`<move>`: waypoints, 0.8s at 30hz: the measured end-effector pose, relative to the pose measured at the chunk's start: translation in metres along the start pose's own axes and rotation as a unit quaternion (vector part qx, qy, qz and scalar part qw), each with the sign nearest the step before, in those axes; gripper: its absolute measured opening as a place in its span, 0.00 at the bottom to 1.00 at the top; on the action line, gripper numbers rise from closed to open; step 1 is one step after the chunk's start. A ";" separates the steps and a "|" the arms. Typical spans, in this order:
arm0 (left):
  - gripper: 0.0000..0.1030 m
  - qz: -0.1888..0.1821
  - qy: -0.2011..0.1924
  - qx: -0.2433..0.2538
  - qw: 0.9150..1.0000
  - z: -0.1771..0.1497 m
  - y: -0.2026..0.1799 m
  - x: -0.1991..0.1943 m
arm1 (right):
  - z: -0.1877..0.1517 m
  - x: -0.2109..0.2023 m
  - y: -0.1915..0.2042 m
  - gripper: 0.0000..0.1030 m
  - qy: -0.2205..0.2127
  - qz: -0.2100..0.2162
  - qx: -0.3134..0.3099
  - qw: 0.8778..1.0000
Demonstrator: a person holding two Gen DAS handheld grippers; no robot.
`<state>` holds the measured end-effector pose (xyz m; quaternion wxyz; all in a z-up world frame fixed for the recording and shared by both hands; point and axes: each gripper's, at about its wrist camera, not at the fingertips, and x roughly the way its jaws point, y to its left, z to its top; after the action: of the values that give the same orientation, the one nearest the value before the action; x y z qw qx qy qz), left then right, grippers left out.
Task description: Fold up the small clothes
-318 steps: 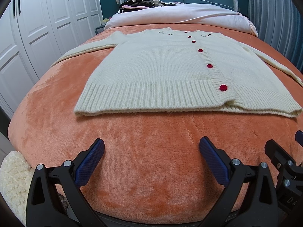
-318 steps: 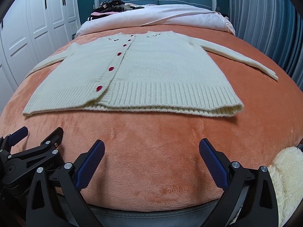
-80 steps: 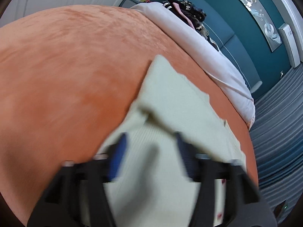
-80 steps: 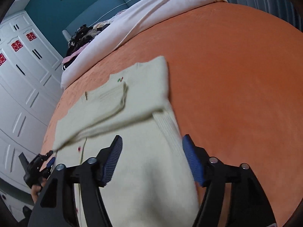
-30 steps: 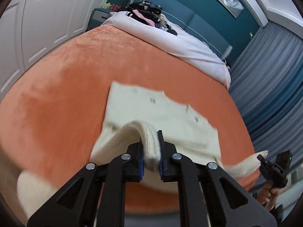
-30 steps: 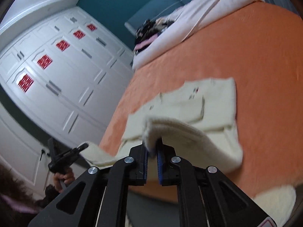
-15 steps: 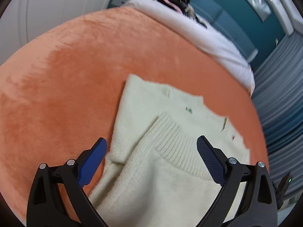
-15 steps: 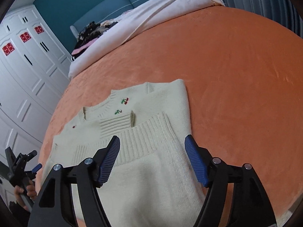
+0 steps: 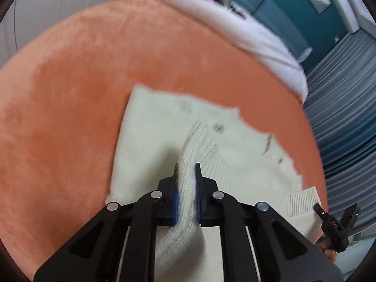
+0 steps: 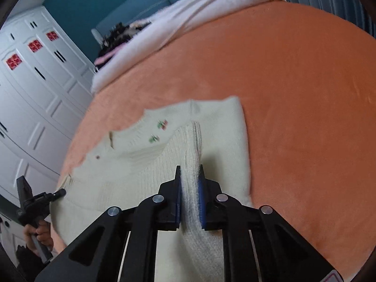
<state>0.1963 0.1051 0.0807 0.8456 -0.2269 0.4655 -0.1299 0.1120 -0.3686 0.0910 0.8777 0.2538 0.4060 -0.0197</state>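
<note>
Left wrist: left gripper (image 9: 186, 171) is clamped on a bunched ridge of ribbed knit of the cream cardigan (image 9: 155, 136), which lies partly folded on the orange blanket (image 9: 70, 70), nearer its foot edge than the pillow end. Frame is motion-blurred. Risk: the pinch is thick and springy, so it may slip out, or drag the layers underneath and skew the fold.

Right wrist: right gripper (image 10: 189, 176) is pinching the same ribbed band near the cardigan's right edge; cherry embroidery (image 10: 162, 124) sits just beyond. Risk: if the two grippers move unevenly, the hem lands crooked and covers the collar.

No containers in either view; nothing to report there. White wardrobe (image 10: 35, 70) lies beyond the blanket's left edge.
</note>
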 end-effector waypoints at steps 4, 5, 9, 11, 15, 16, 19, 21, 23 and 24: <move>0.09 -0.017 -0.064 0.024 0.997 0.037 -0.028 -0.037 | 0.043 -0.047 0.025 0.11 -0.083 0.036 -0.023 0.996; 0.09 -0.020 -0.072 0.023 0.997 0.047 -0.030 -0.037 | 0.055 -0.051 0.028 0.11 -0.097 0.041 -0.025 0.994; 0.10 0.012 -0.054 0.025 0.998 0.074 -0.023 0.006 | 0.085 -0.011 0.018 0.10 -0.091 0.014 -0.017 0.996; 0.10 0.049 -0.009 0.020 0.999 0.069 -0.012 0.048 | 0.080 0.044 -0.005 0.10 -0.032 -0.014 0.011 0.999; 0.10 0.100 0.037 0.009 0.994 0.042 0.022 0.108 | 0.048 0.119 -0.041 0.10 0.057 -0.065 0.039 0.995; 0.11 0.088 0.021 0.004 0.996 0.040 0.025 0.104 | 0.046 0.117 -0.043 0.11 0.048 -0.058 0.045 0.996; 0.15 0.076 0.012 -0.007 0.997 0.040 0.026 0.087 | 0.053 0.101 -0.043 0.19 0.043 -0.052 0.063 0.996; 0.15 0.086 -0.020 0.004 0.996 0.035 0.017 0.060 | 0.052 0.067 -0.031 0.21 0.002 -0.066 0.042 0.997; 0.16 0.073 -0.044 0.014 0.996 0.023 0.002 0.032 | 0.042 0.038 -0.008 0.21 -0.027 -0.062 0.015 0.998; 0.16 0.061 -0.047 0.019 0.997 0.015 -0.010 0.023 | 0.037 0.031 0.007 0.21 -0.030 -0.055 0.000 0.998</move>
<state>0.2209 0.0907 0.0757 0.8772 -0.1878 0.4354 -0.0756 0.1601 -0.3745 0.0915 0.8873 0.2301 0.3925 -0.0754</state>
